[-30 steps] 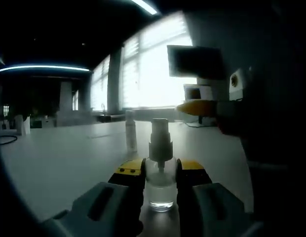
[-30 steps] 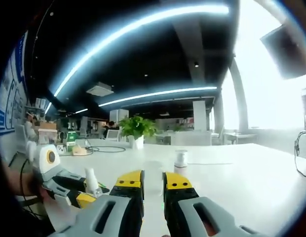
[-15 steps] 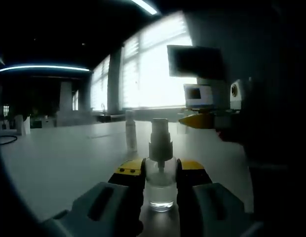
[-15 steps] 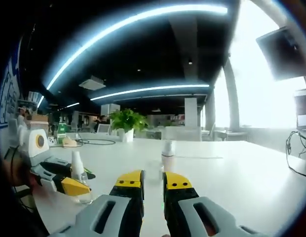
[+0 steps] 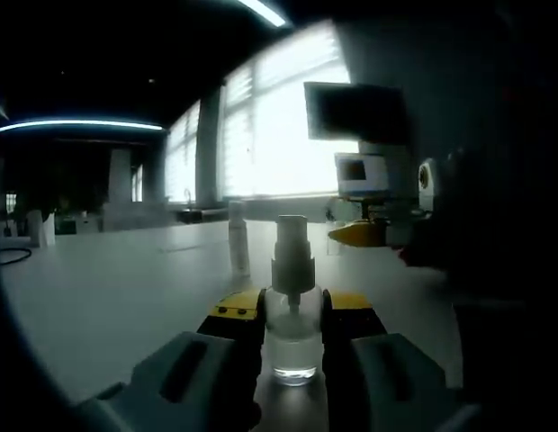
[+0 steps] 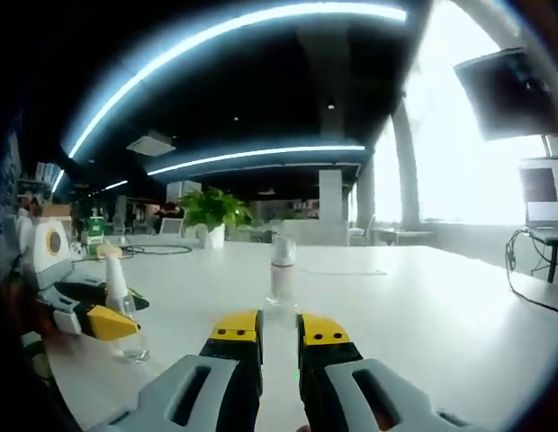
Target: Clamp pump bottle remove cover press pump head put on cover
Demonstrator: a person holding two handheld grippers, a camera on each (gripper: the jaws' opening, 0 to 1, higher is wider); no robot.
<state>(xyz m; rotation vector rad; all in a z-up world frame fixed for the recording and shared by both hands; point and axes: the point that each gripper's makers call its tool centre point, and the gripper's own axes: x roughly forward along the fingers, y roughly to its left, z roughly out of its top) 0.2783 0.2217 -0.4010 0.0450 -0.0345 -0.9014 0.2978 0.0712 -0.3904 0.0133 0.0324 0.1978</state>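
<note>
Right tool (image 6: 279, 337) has swung toward the upright cover (image 6: 281, 273) dead ahead, jaws narrow; left tool (image 5: 292, 315) grips the pump bottle (image 5: 292, 310).

The right half of the left gripper view was so dark that the right tongs (image 5: 355, 234) showed as little more than a yellow tip, body lost in shadow. The pump bottle (image 5: 292, 315) had its lower sides covered by the left tongs (image 5: 292, 310). In the right gripper view the bottle (image 6: 124, 310) was half behind a yellow tip. The small cover (image 6: 281, 270) on the worktop (image 6: 423, 315) was blurry, maybe clear plastic.
</note>
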